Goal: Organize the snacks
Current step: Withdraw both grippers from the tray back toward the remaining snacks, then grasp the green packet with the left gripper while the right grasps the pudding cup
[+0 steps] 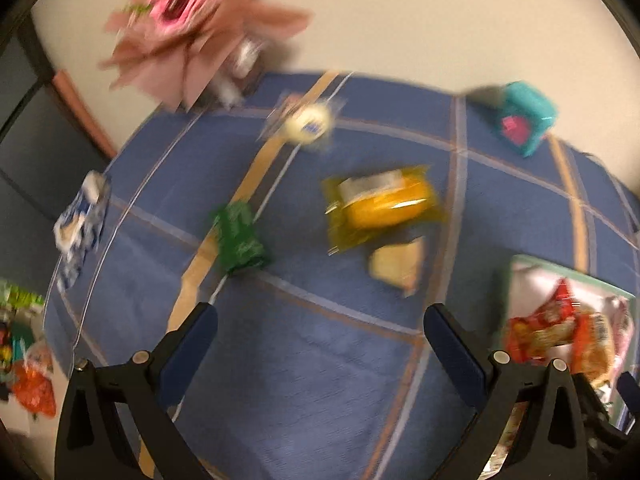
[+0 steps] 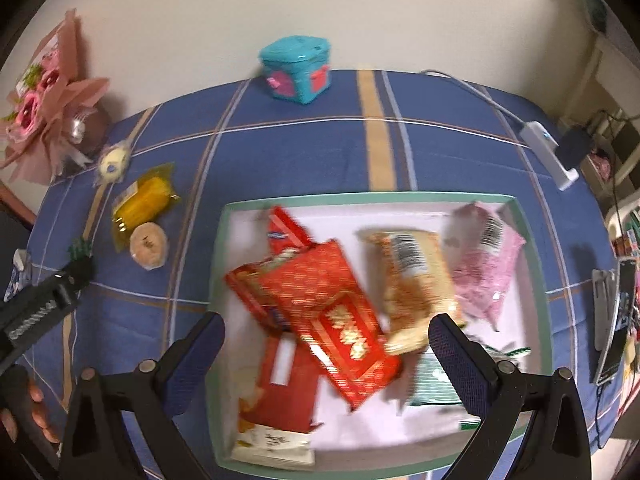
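Note:
My left gripper (image 1: 320, 332) is open and empty above the blue checked tablecloth (image 1: 304, 380). Ahead of it lie a green snack packet (image 1: 240, 238), a yellow wrapped cake (image 1: 382, 206), a round biscuit pack (image 1: 398, 268), a white round snack (image 1: 308, 122) and a blue-white packet (image 1: 80, 222) at the left edge. My right gripper (image 2: 326, 338) is open and empty over the green-rimmed white tray (image 2: 218, 264), which holds several snacks: a red packet (image 2: 332, 320), a beige packet (image 2: 416, 280), a pink packet (image 2: 484, 264). The left gripper (image 2: 44, 304) shows at the left in the right wrist view.
A teal box (image 2: 298, 68) stands at the table's far edge by the wall. A pink paper bouquet (image 1: 200, 28) stands at the far left corner. A white power strip (image 2: 548, 148) and a phone stand (image 2: 612, 320) are at the right.

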`<state>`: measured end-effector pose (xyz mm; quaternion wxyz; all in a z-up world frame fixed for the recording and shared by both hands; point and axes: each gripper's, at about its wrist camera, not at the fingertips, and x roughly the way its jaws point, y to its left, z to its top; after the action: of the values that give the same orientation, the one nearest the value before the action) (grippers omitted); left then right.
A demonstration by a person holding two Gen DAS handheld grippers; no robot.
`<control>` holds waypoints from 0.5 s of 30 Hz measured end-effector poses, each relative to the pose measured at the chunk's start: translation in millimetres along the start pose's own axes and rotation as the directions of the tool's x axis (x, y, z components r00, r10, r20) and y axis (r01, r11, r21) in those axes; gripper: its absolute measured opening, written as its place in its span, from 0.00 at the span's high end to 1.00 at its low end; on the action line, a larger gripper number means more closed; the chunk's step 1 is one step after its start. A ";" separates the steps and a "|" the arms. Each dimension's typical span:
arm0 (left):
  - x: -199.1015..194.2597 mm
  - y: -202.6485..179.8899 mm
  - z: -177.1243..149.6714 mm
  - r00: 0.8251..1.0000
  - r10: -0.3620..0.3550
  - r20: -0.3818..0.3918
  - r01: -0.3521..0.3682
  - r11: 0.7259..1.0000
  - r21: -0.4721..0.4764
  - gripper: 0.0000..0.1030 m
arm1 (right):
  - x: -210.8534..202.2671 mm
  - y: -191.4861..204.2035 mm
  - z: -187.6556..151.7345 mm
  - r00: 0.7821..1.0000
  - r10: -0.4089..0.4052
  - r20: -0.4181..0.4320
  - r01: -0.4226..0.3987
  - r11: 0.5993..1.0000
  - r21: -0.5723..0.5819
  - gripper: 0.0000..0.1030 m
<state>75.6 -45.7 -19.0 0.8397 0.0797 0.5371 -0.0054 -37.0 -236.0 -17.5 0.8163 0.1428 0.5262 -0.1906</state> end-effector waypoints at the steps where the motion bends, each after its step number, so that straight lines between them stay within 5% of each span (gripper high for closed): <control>1: 5.4 6.9 0.1 1.000 0.011 -0.020 -0.011 1.000 -0.015 0.00 | 0.9 7.0 -0.1 1.000 0.007 -0.001 -0.007 1.000 -0.007 0.00; 15: 24.9 105.3 8.8 0.993 0.110 -0.037 -0.115 0.980 -0.163 0.00 | 13.7 83.0 1.5 0.997 0.069 -0.018 -0.070 0.992 -0.105 0.00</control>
<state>104.0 58.9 -24.3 0.8349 0.0402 0.5420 0.0875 7.6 -165.2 -26.7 0.8251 0.1192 0.5360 -0.1331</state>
